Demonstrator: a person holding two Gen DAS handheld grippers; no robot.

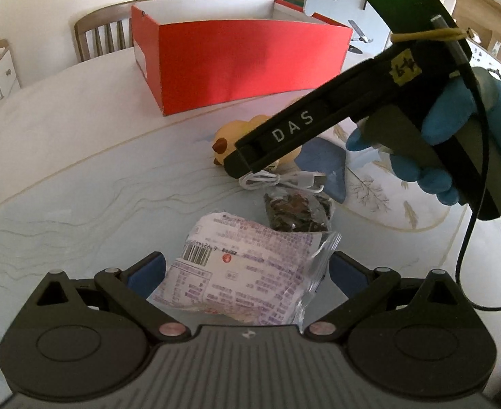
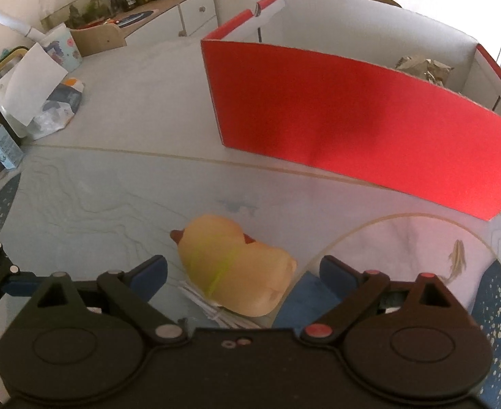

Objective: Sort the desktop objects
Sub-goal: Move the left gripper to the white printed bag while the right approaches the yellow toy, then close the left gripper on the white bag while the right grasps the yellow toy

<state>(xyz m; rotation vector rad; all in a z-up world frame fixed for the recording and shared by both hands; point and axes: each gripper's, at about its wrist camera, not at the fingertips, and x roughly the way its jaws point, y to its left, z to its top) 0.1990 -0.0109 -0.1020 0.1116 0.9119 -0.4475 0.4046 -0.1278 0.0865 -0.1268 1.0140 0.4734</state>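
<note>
The left gripper (image 1: pixel 247 279) stands open around a printed snack packet (image 1: pixel 240 272) with a barcode, its text too small to read. The right gripper (image 2: pixel 243 272) is open astride a yellow rubber duck (image 2: pixel 233 269) lying over a white cable (image 1: pixel 277 180). A dark bag (image 1: pixel 298 211) lies between packet and cable. Bare patterned table (image 1: pixel 79 156) spreads left and far toward the red box (image 1: pixel 243 64). A chair (image 1: pixel 97 34) stands beyond. The right gripper's side reads "DAS". A blue-gloved hand (image 1: pixel 434 136) holds it.
</note>
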